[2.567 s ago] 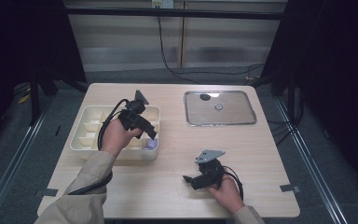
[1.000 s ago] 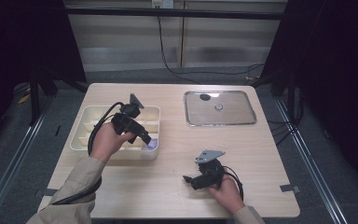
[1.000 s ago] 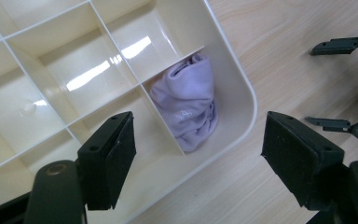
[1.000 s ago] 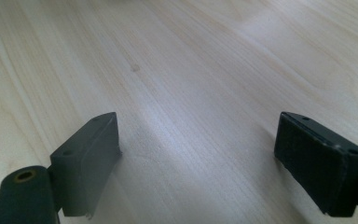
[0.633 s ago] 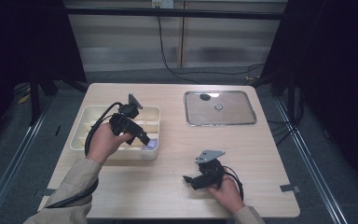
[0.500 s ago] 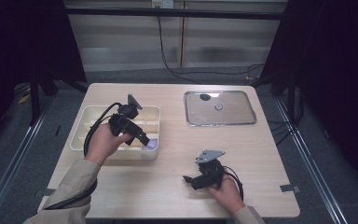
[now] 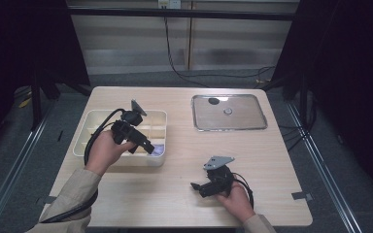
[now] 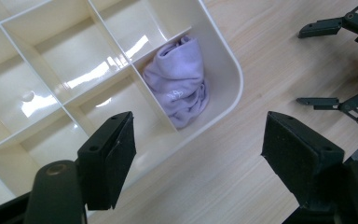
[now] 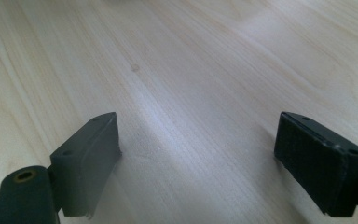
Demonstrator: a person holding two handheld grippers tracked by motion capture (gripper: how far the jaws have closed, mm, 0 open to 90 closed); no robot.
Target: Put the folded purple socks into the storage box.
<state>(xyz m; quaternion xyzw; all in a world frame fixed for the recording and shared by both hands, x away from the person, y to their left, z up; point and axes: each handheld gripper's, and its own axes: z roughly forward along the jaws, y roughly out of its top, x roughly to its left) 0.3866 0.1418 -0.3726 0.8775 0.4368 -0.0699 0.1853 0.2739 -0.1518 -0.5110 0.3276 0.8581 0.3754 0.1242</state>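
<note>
A crumpled lilac cloth [image 8: 182, 91] lies in the corner compartment of a cream divided tray [image 8: 233, 81]. In the high view that cloth [image 7: 159, 148] shows at the near right corner of the tray [image 7: 121, 162]. My left gripper [image 8: 200, 158] hovers open just above it, with nothing between the jaws. In the high view the left gripper [image 7: 148, 146] points down and to the right over the tray. My right gripper [image 7: 196, 187] rests open on the wooden table near the front edge. Its jaws [image 9: 214, 158] are spread wide over bare wood.
A flat metal tray [image 7: 228, 112] with a small round knob lies at the back right of the table [image 7: 175, 204]. The cream tray's other compartments look empty. The right gripper's open fingers [image 8: 328, 25] show at the top right of the left gripper view.
The left hand and gripper have drawn back a little to the left and toward the person over the tray. The right gripper has stayed still.
</note>
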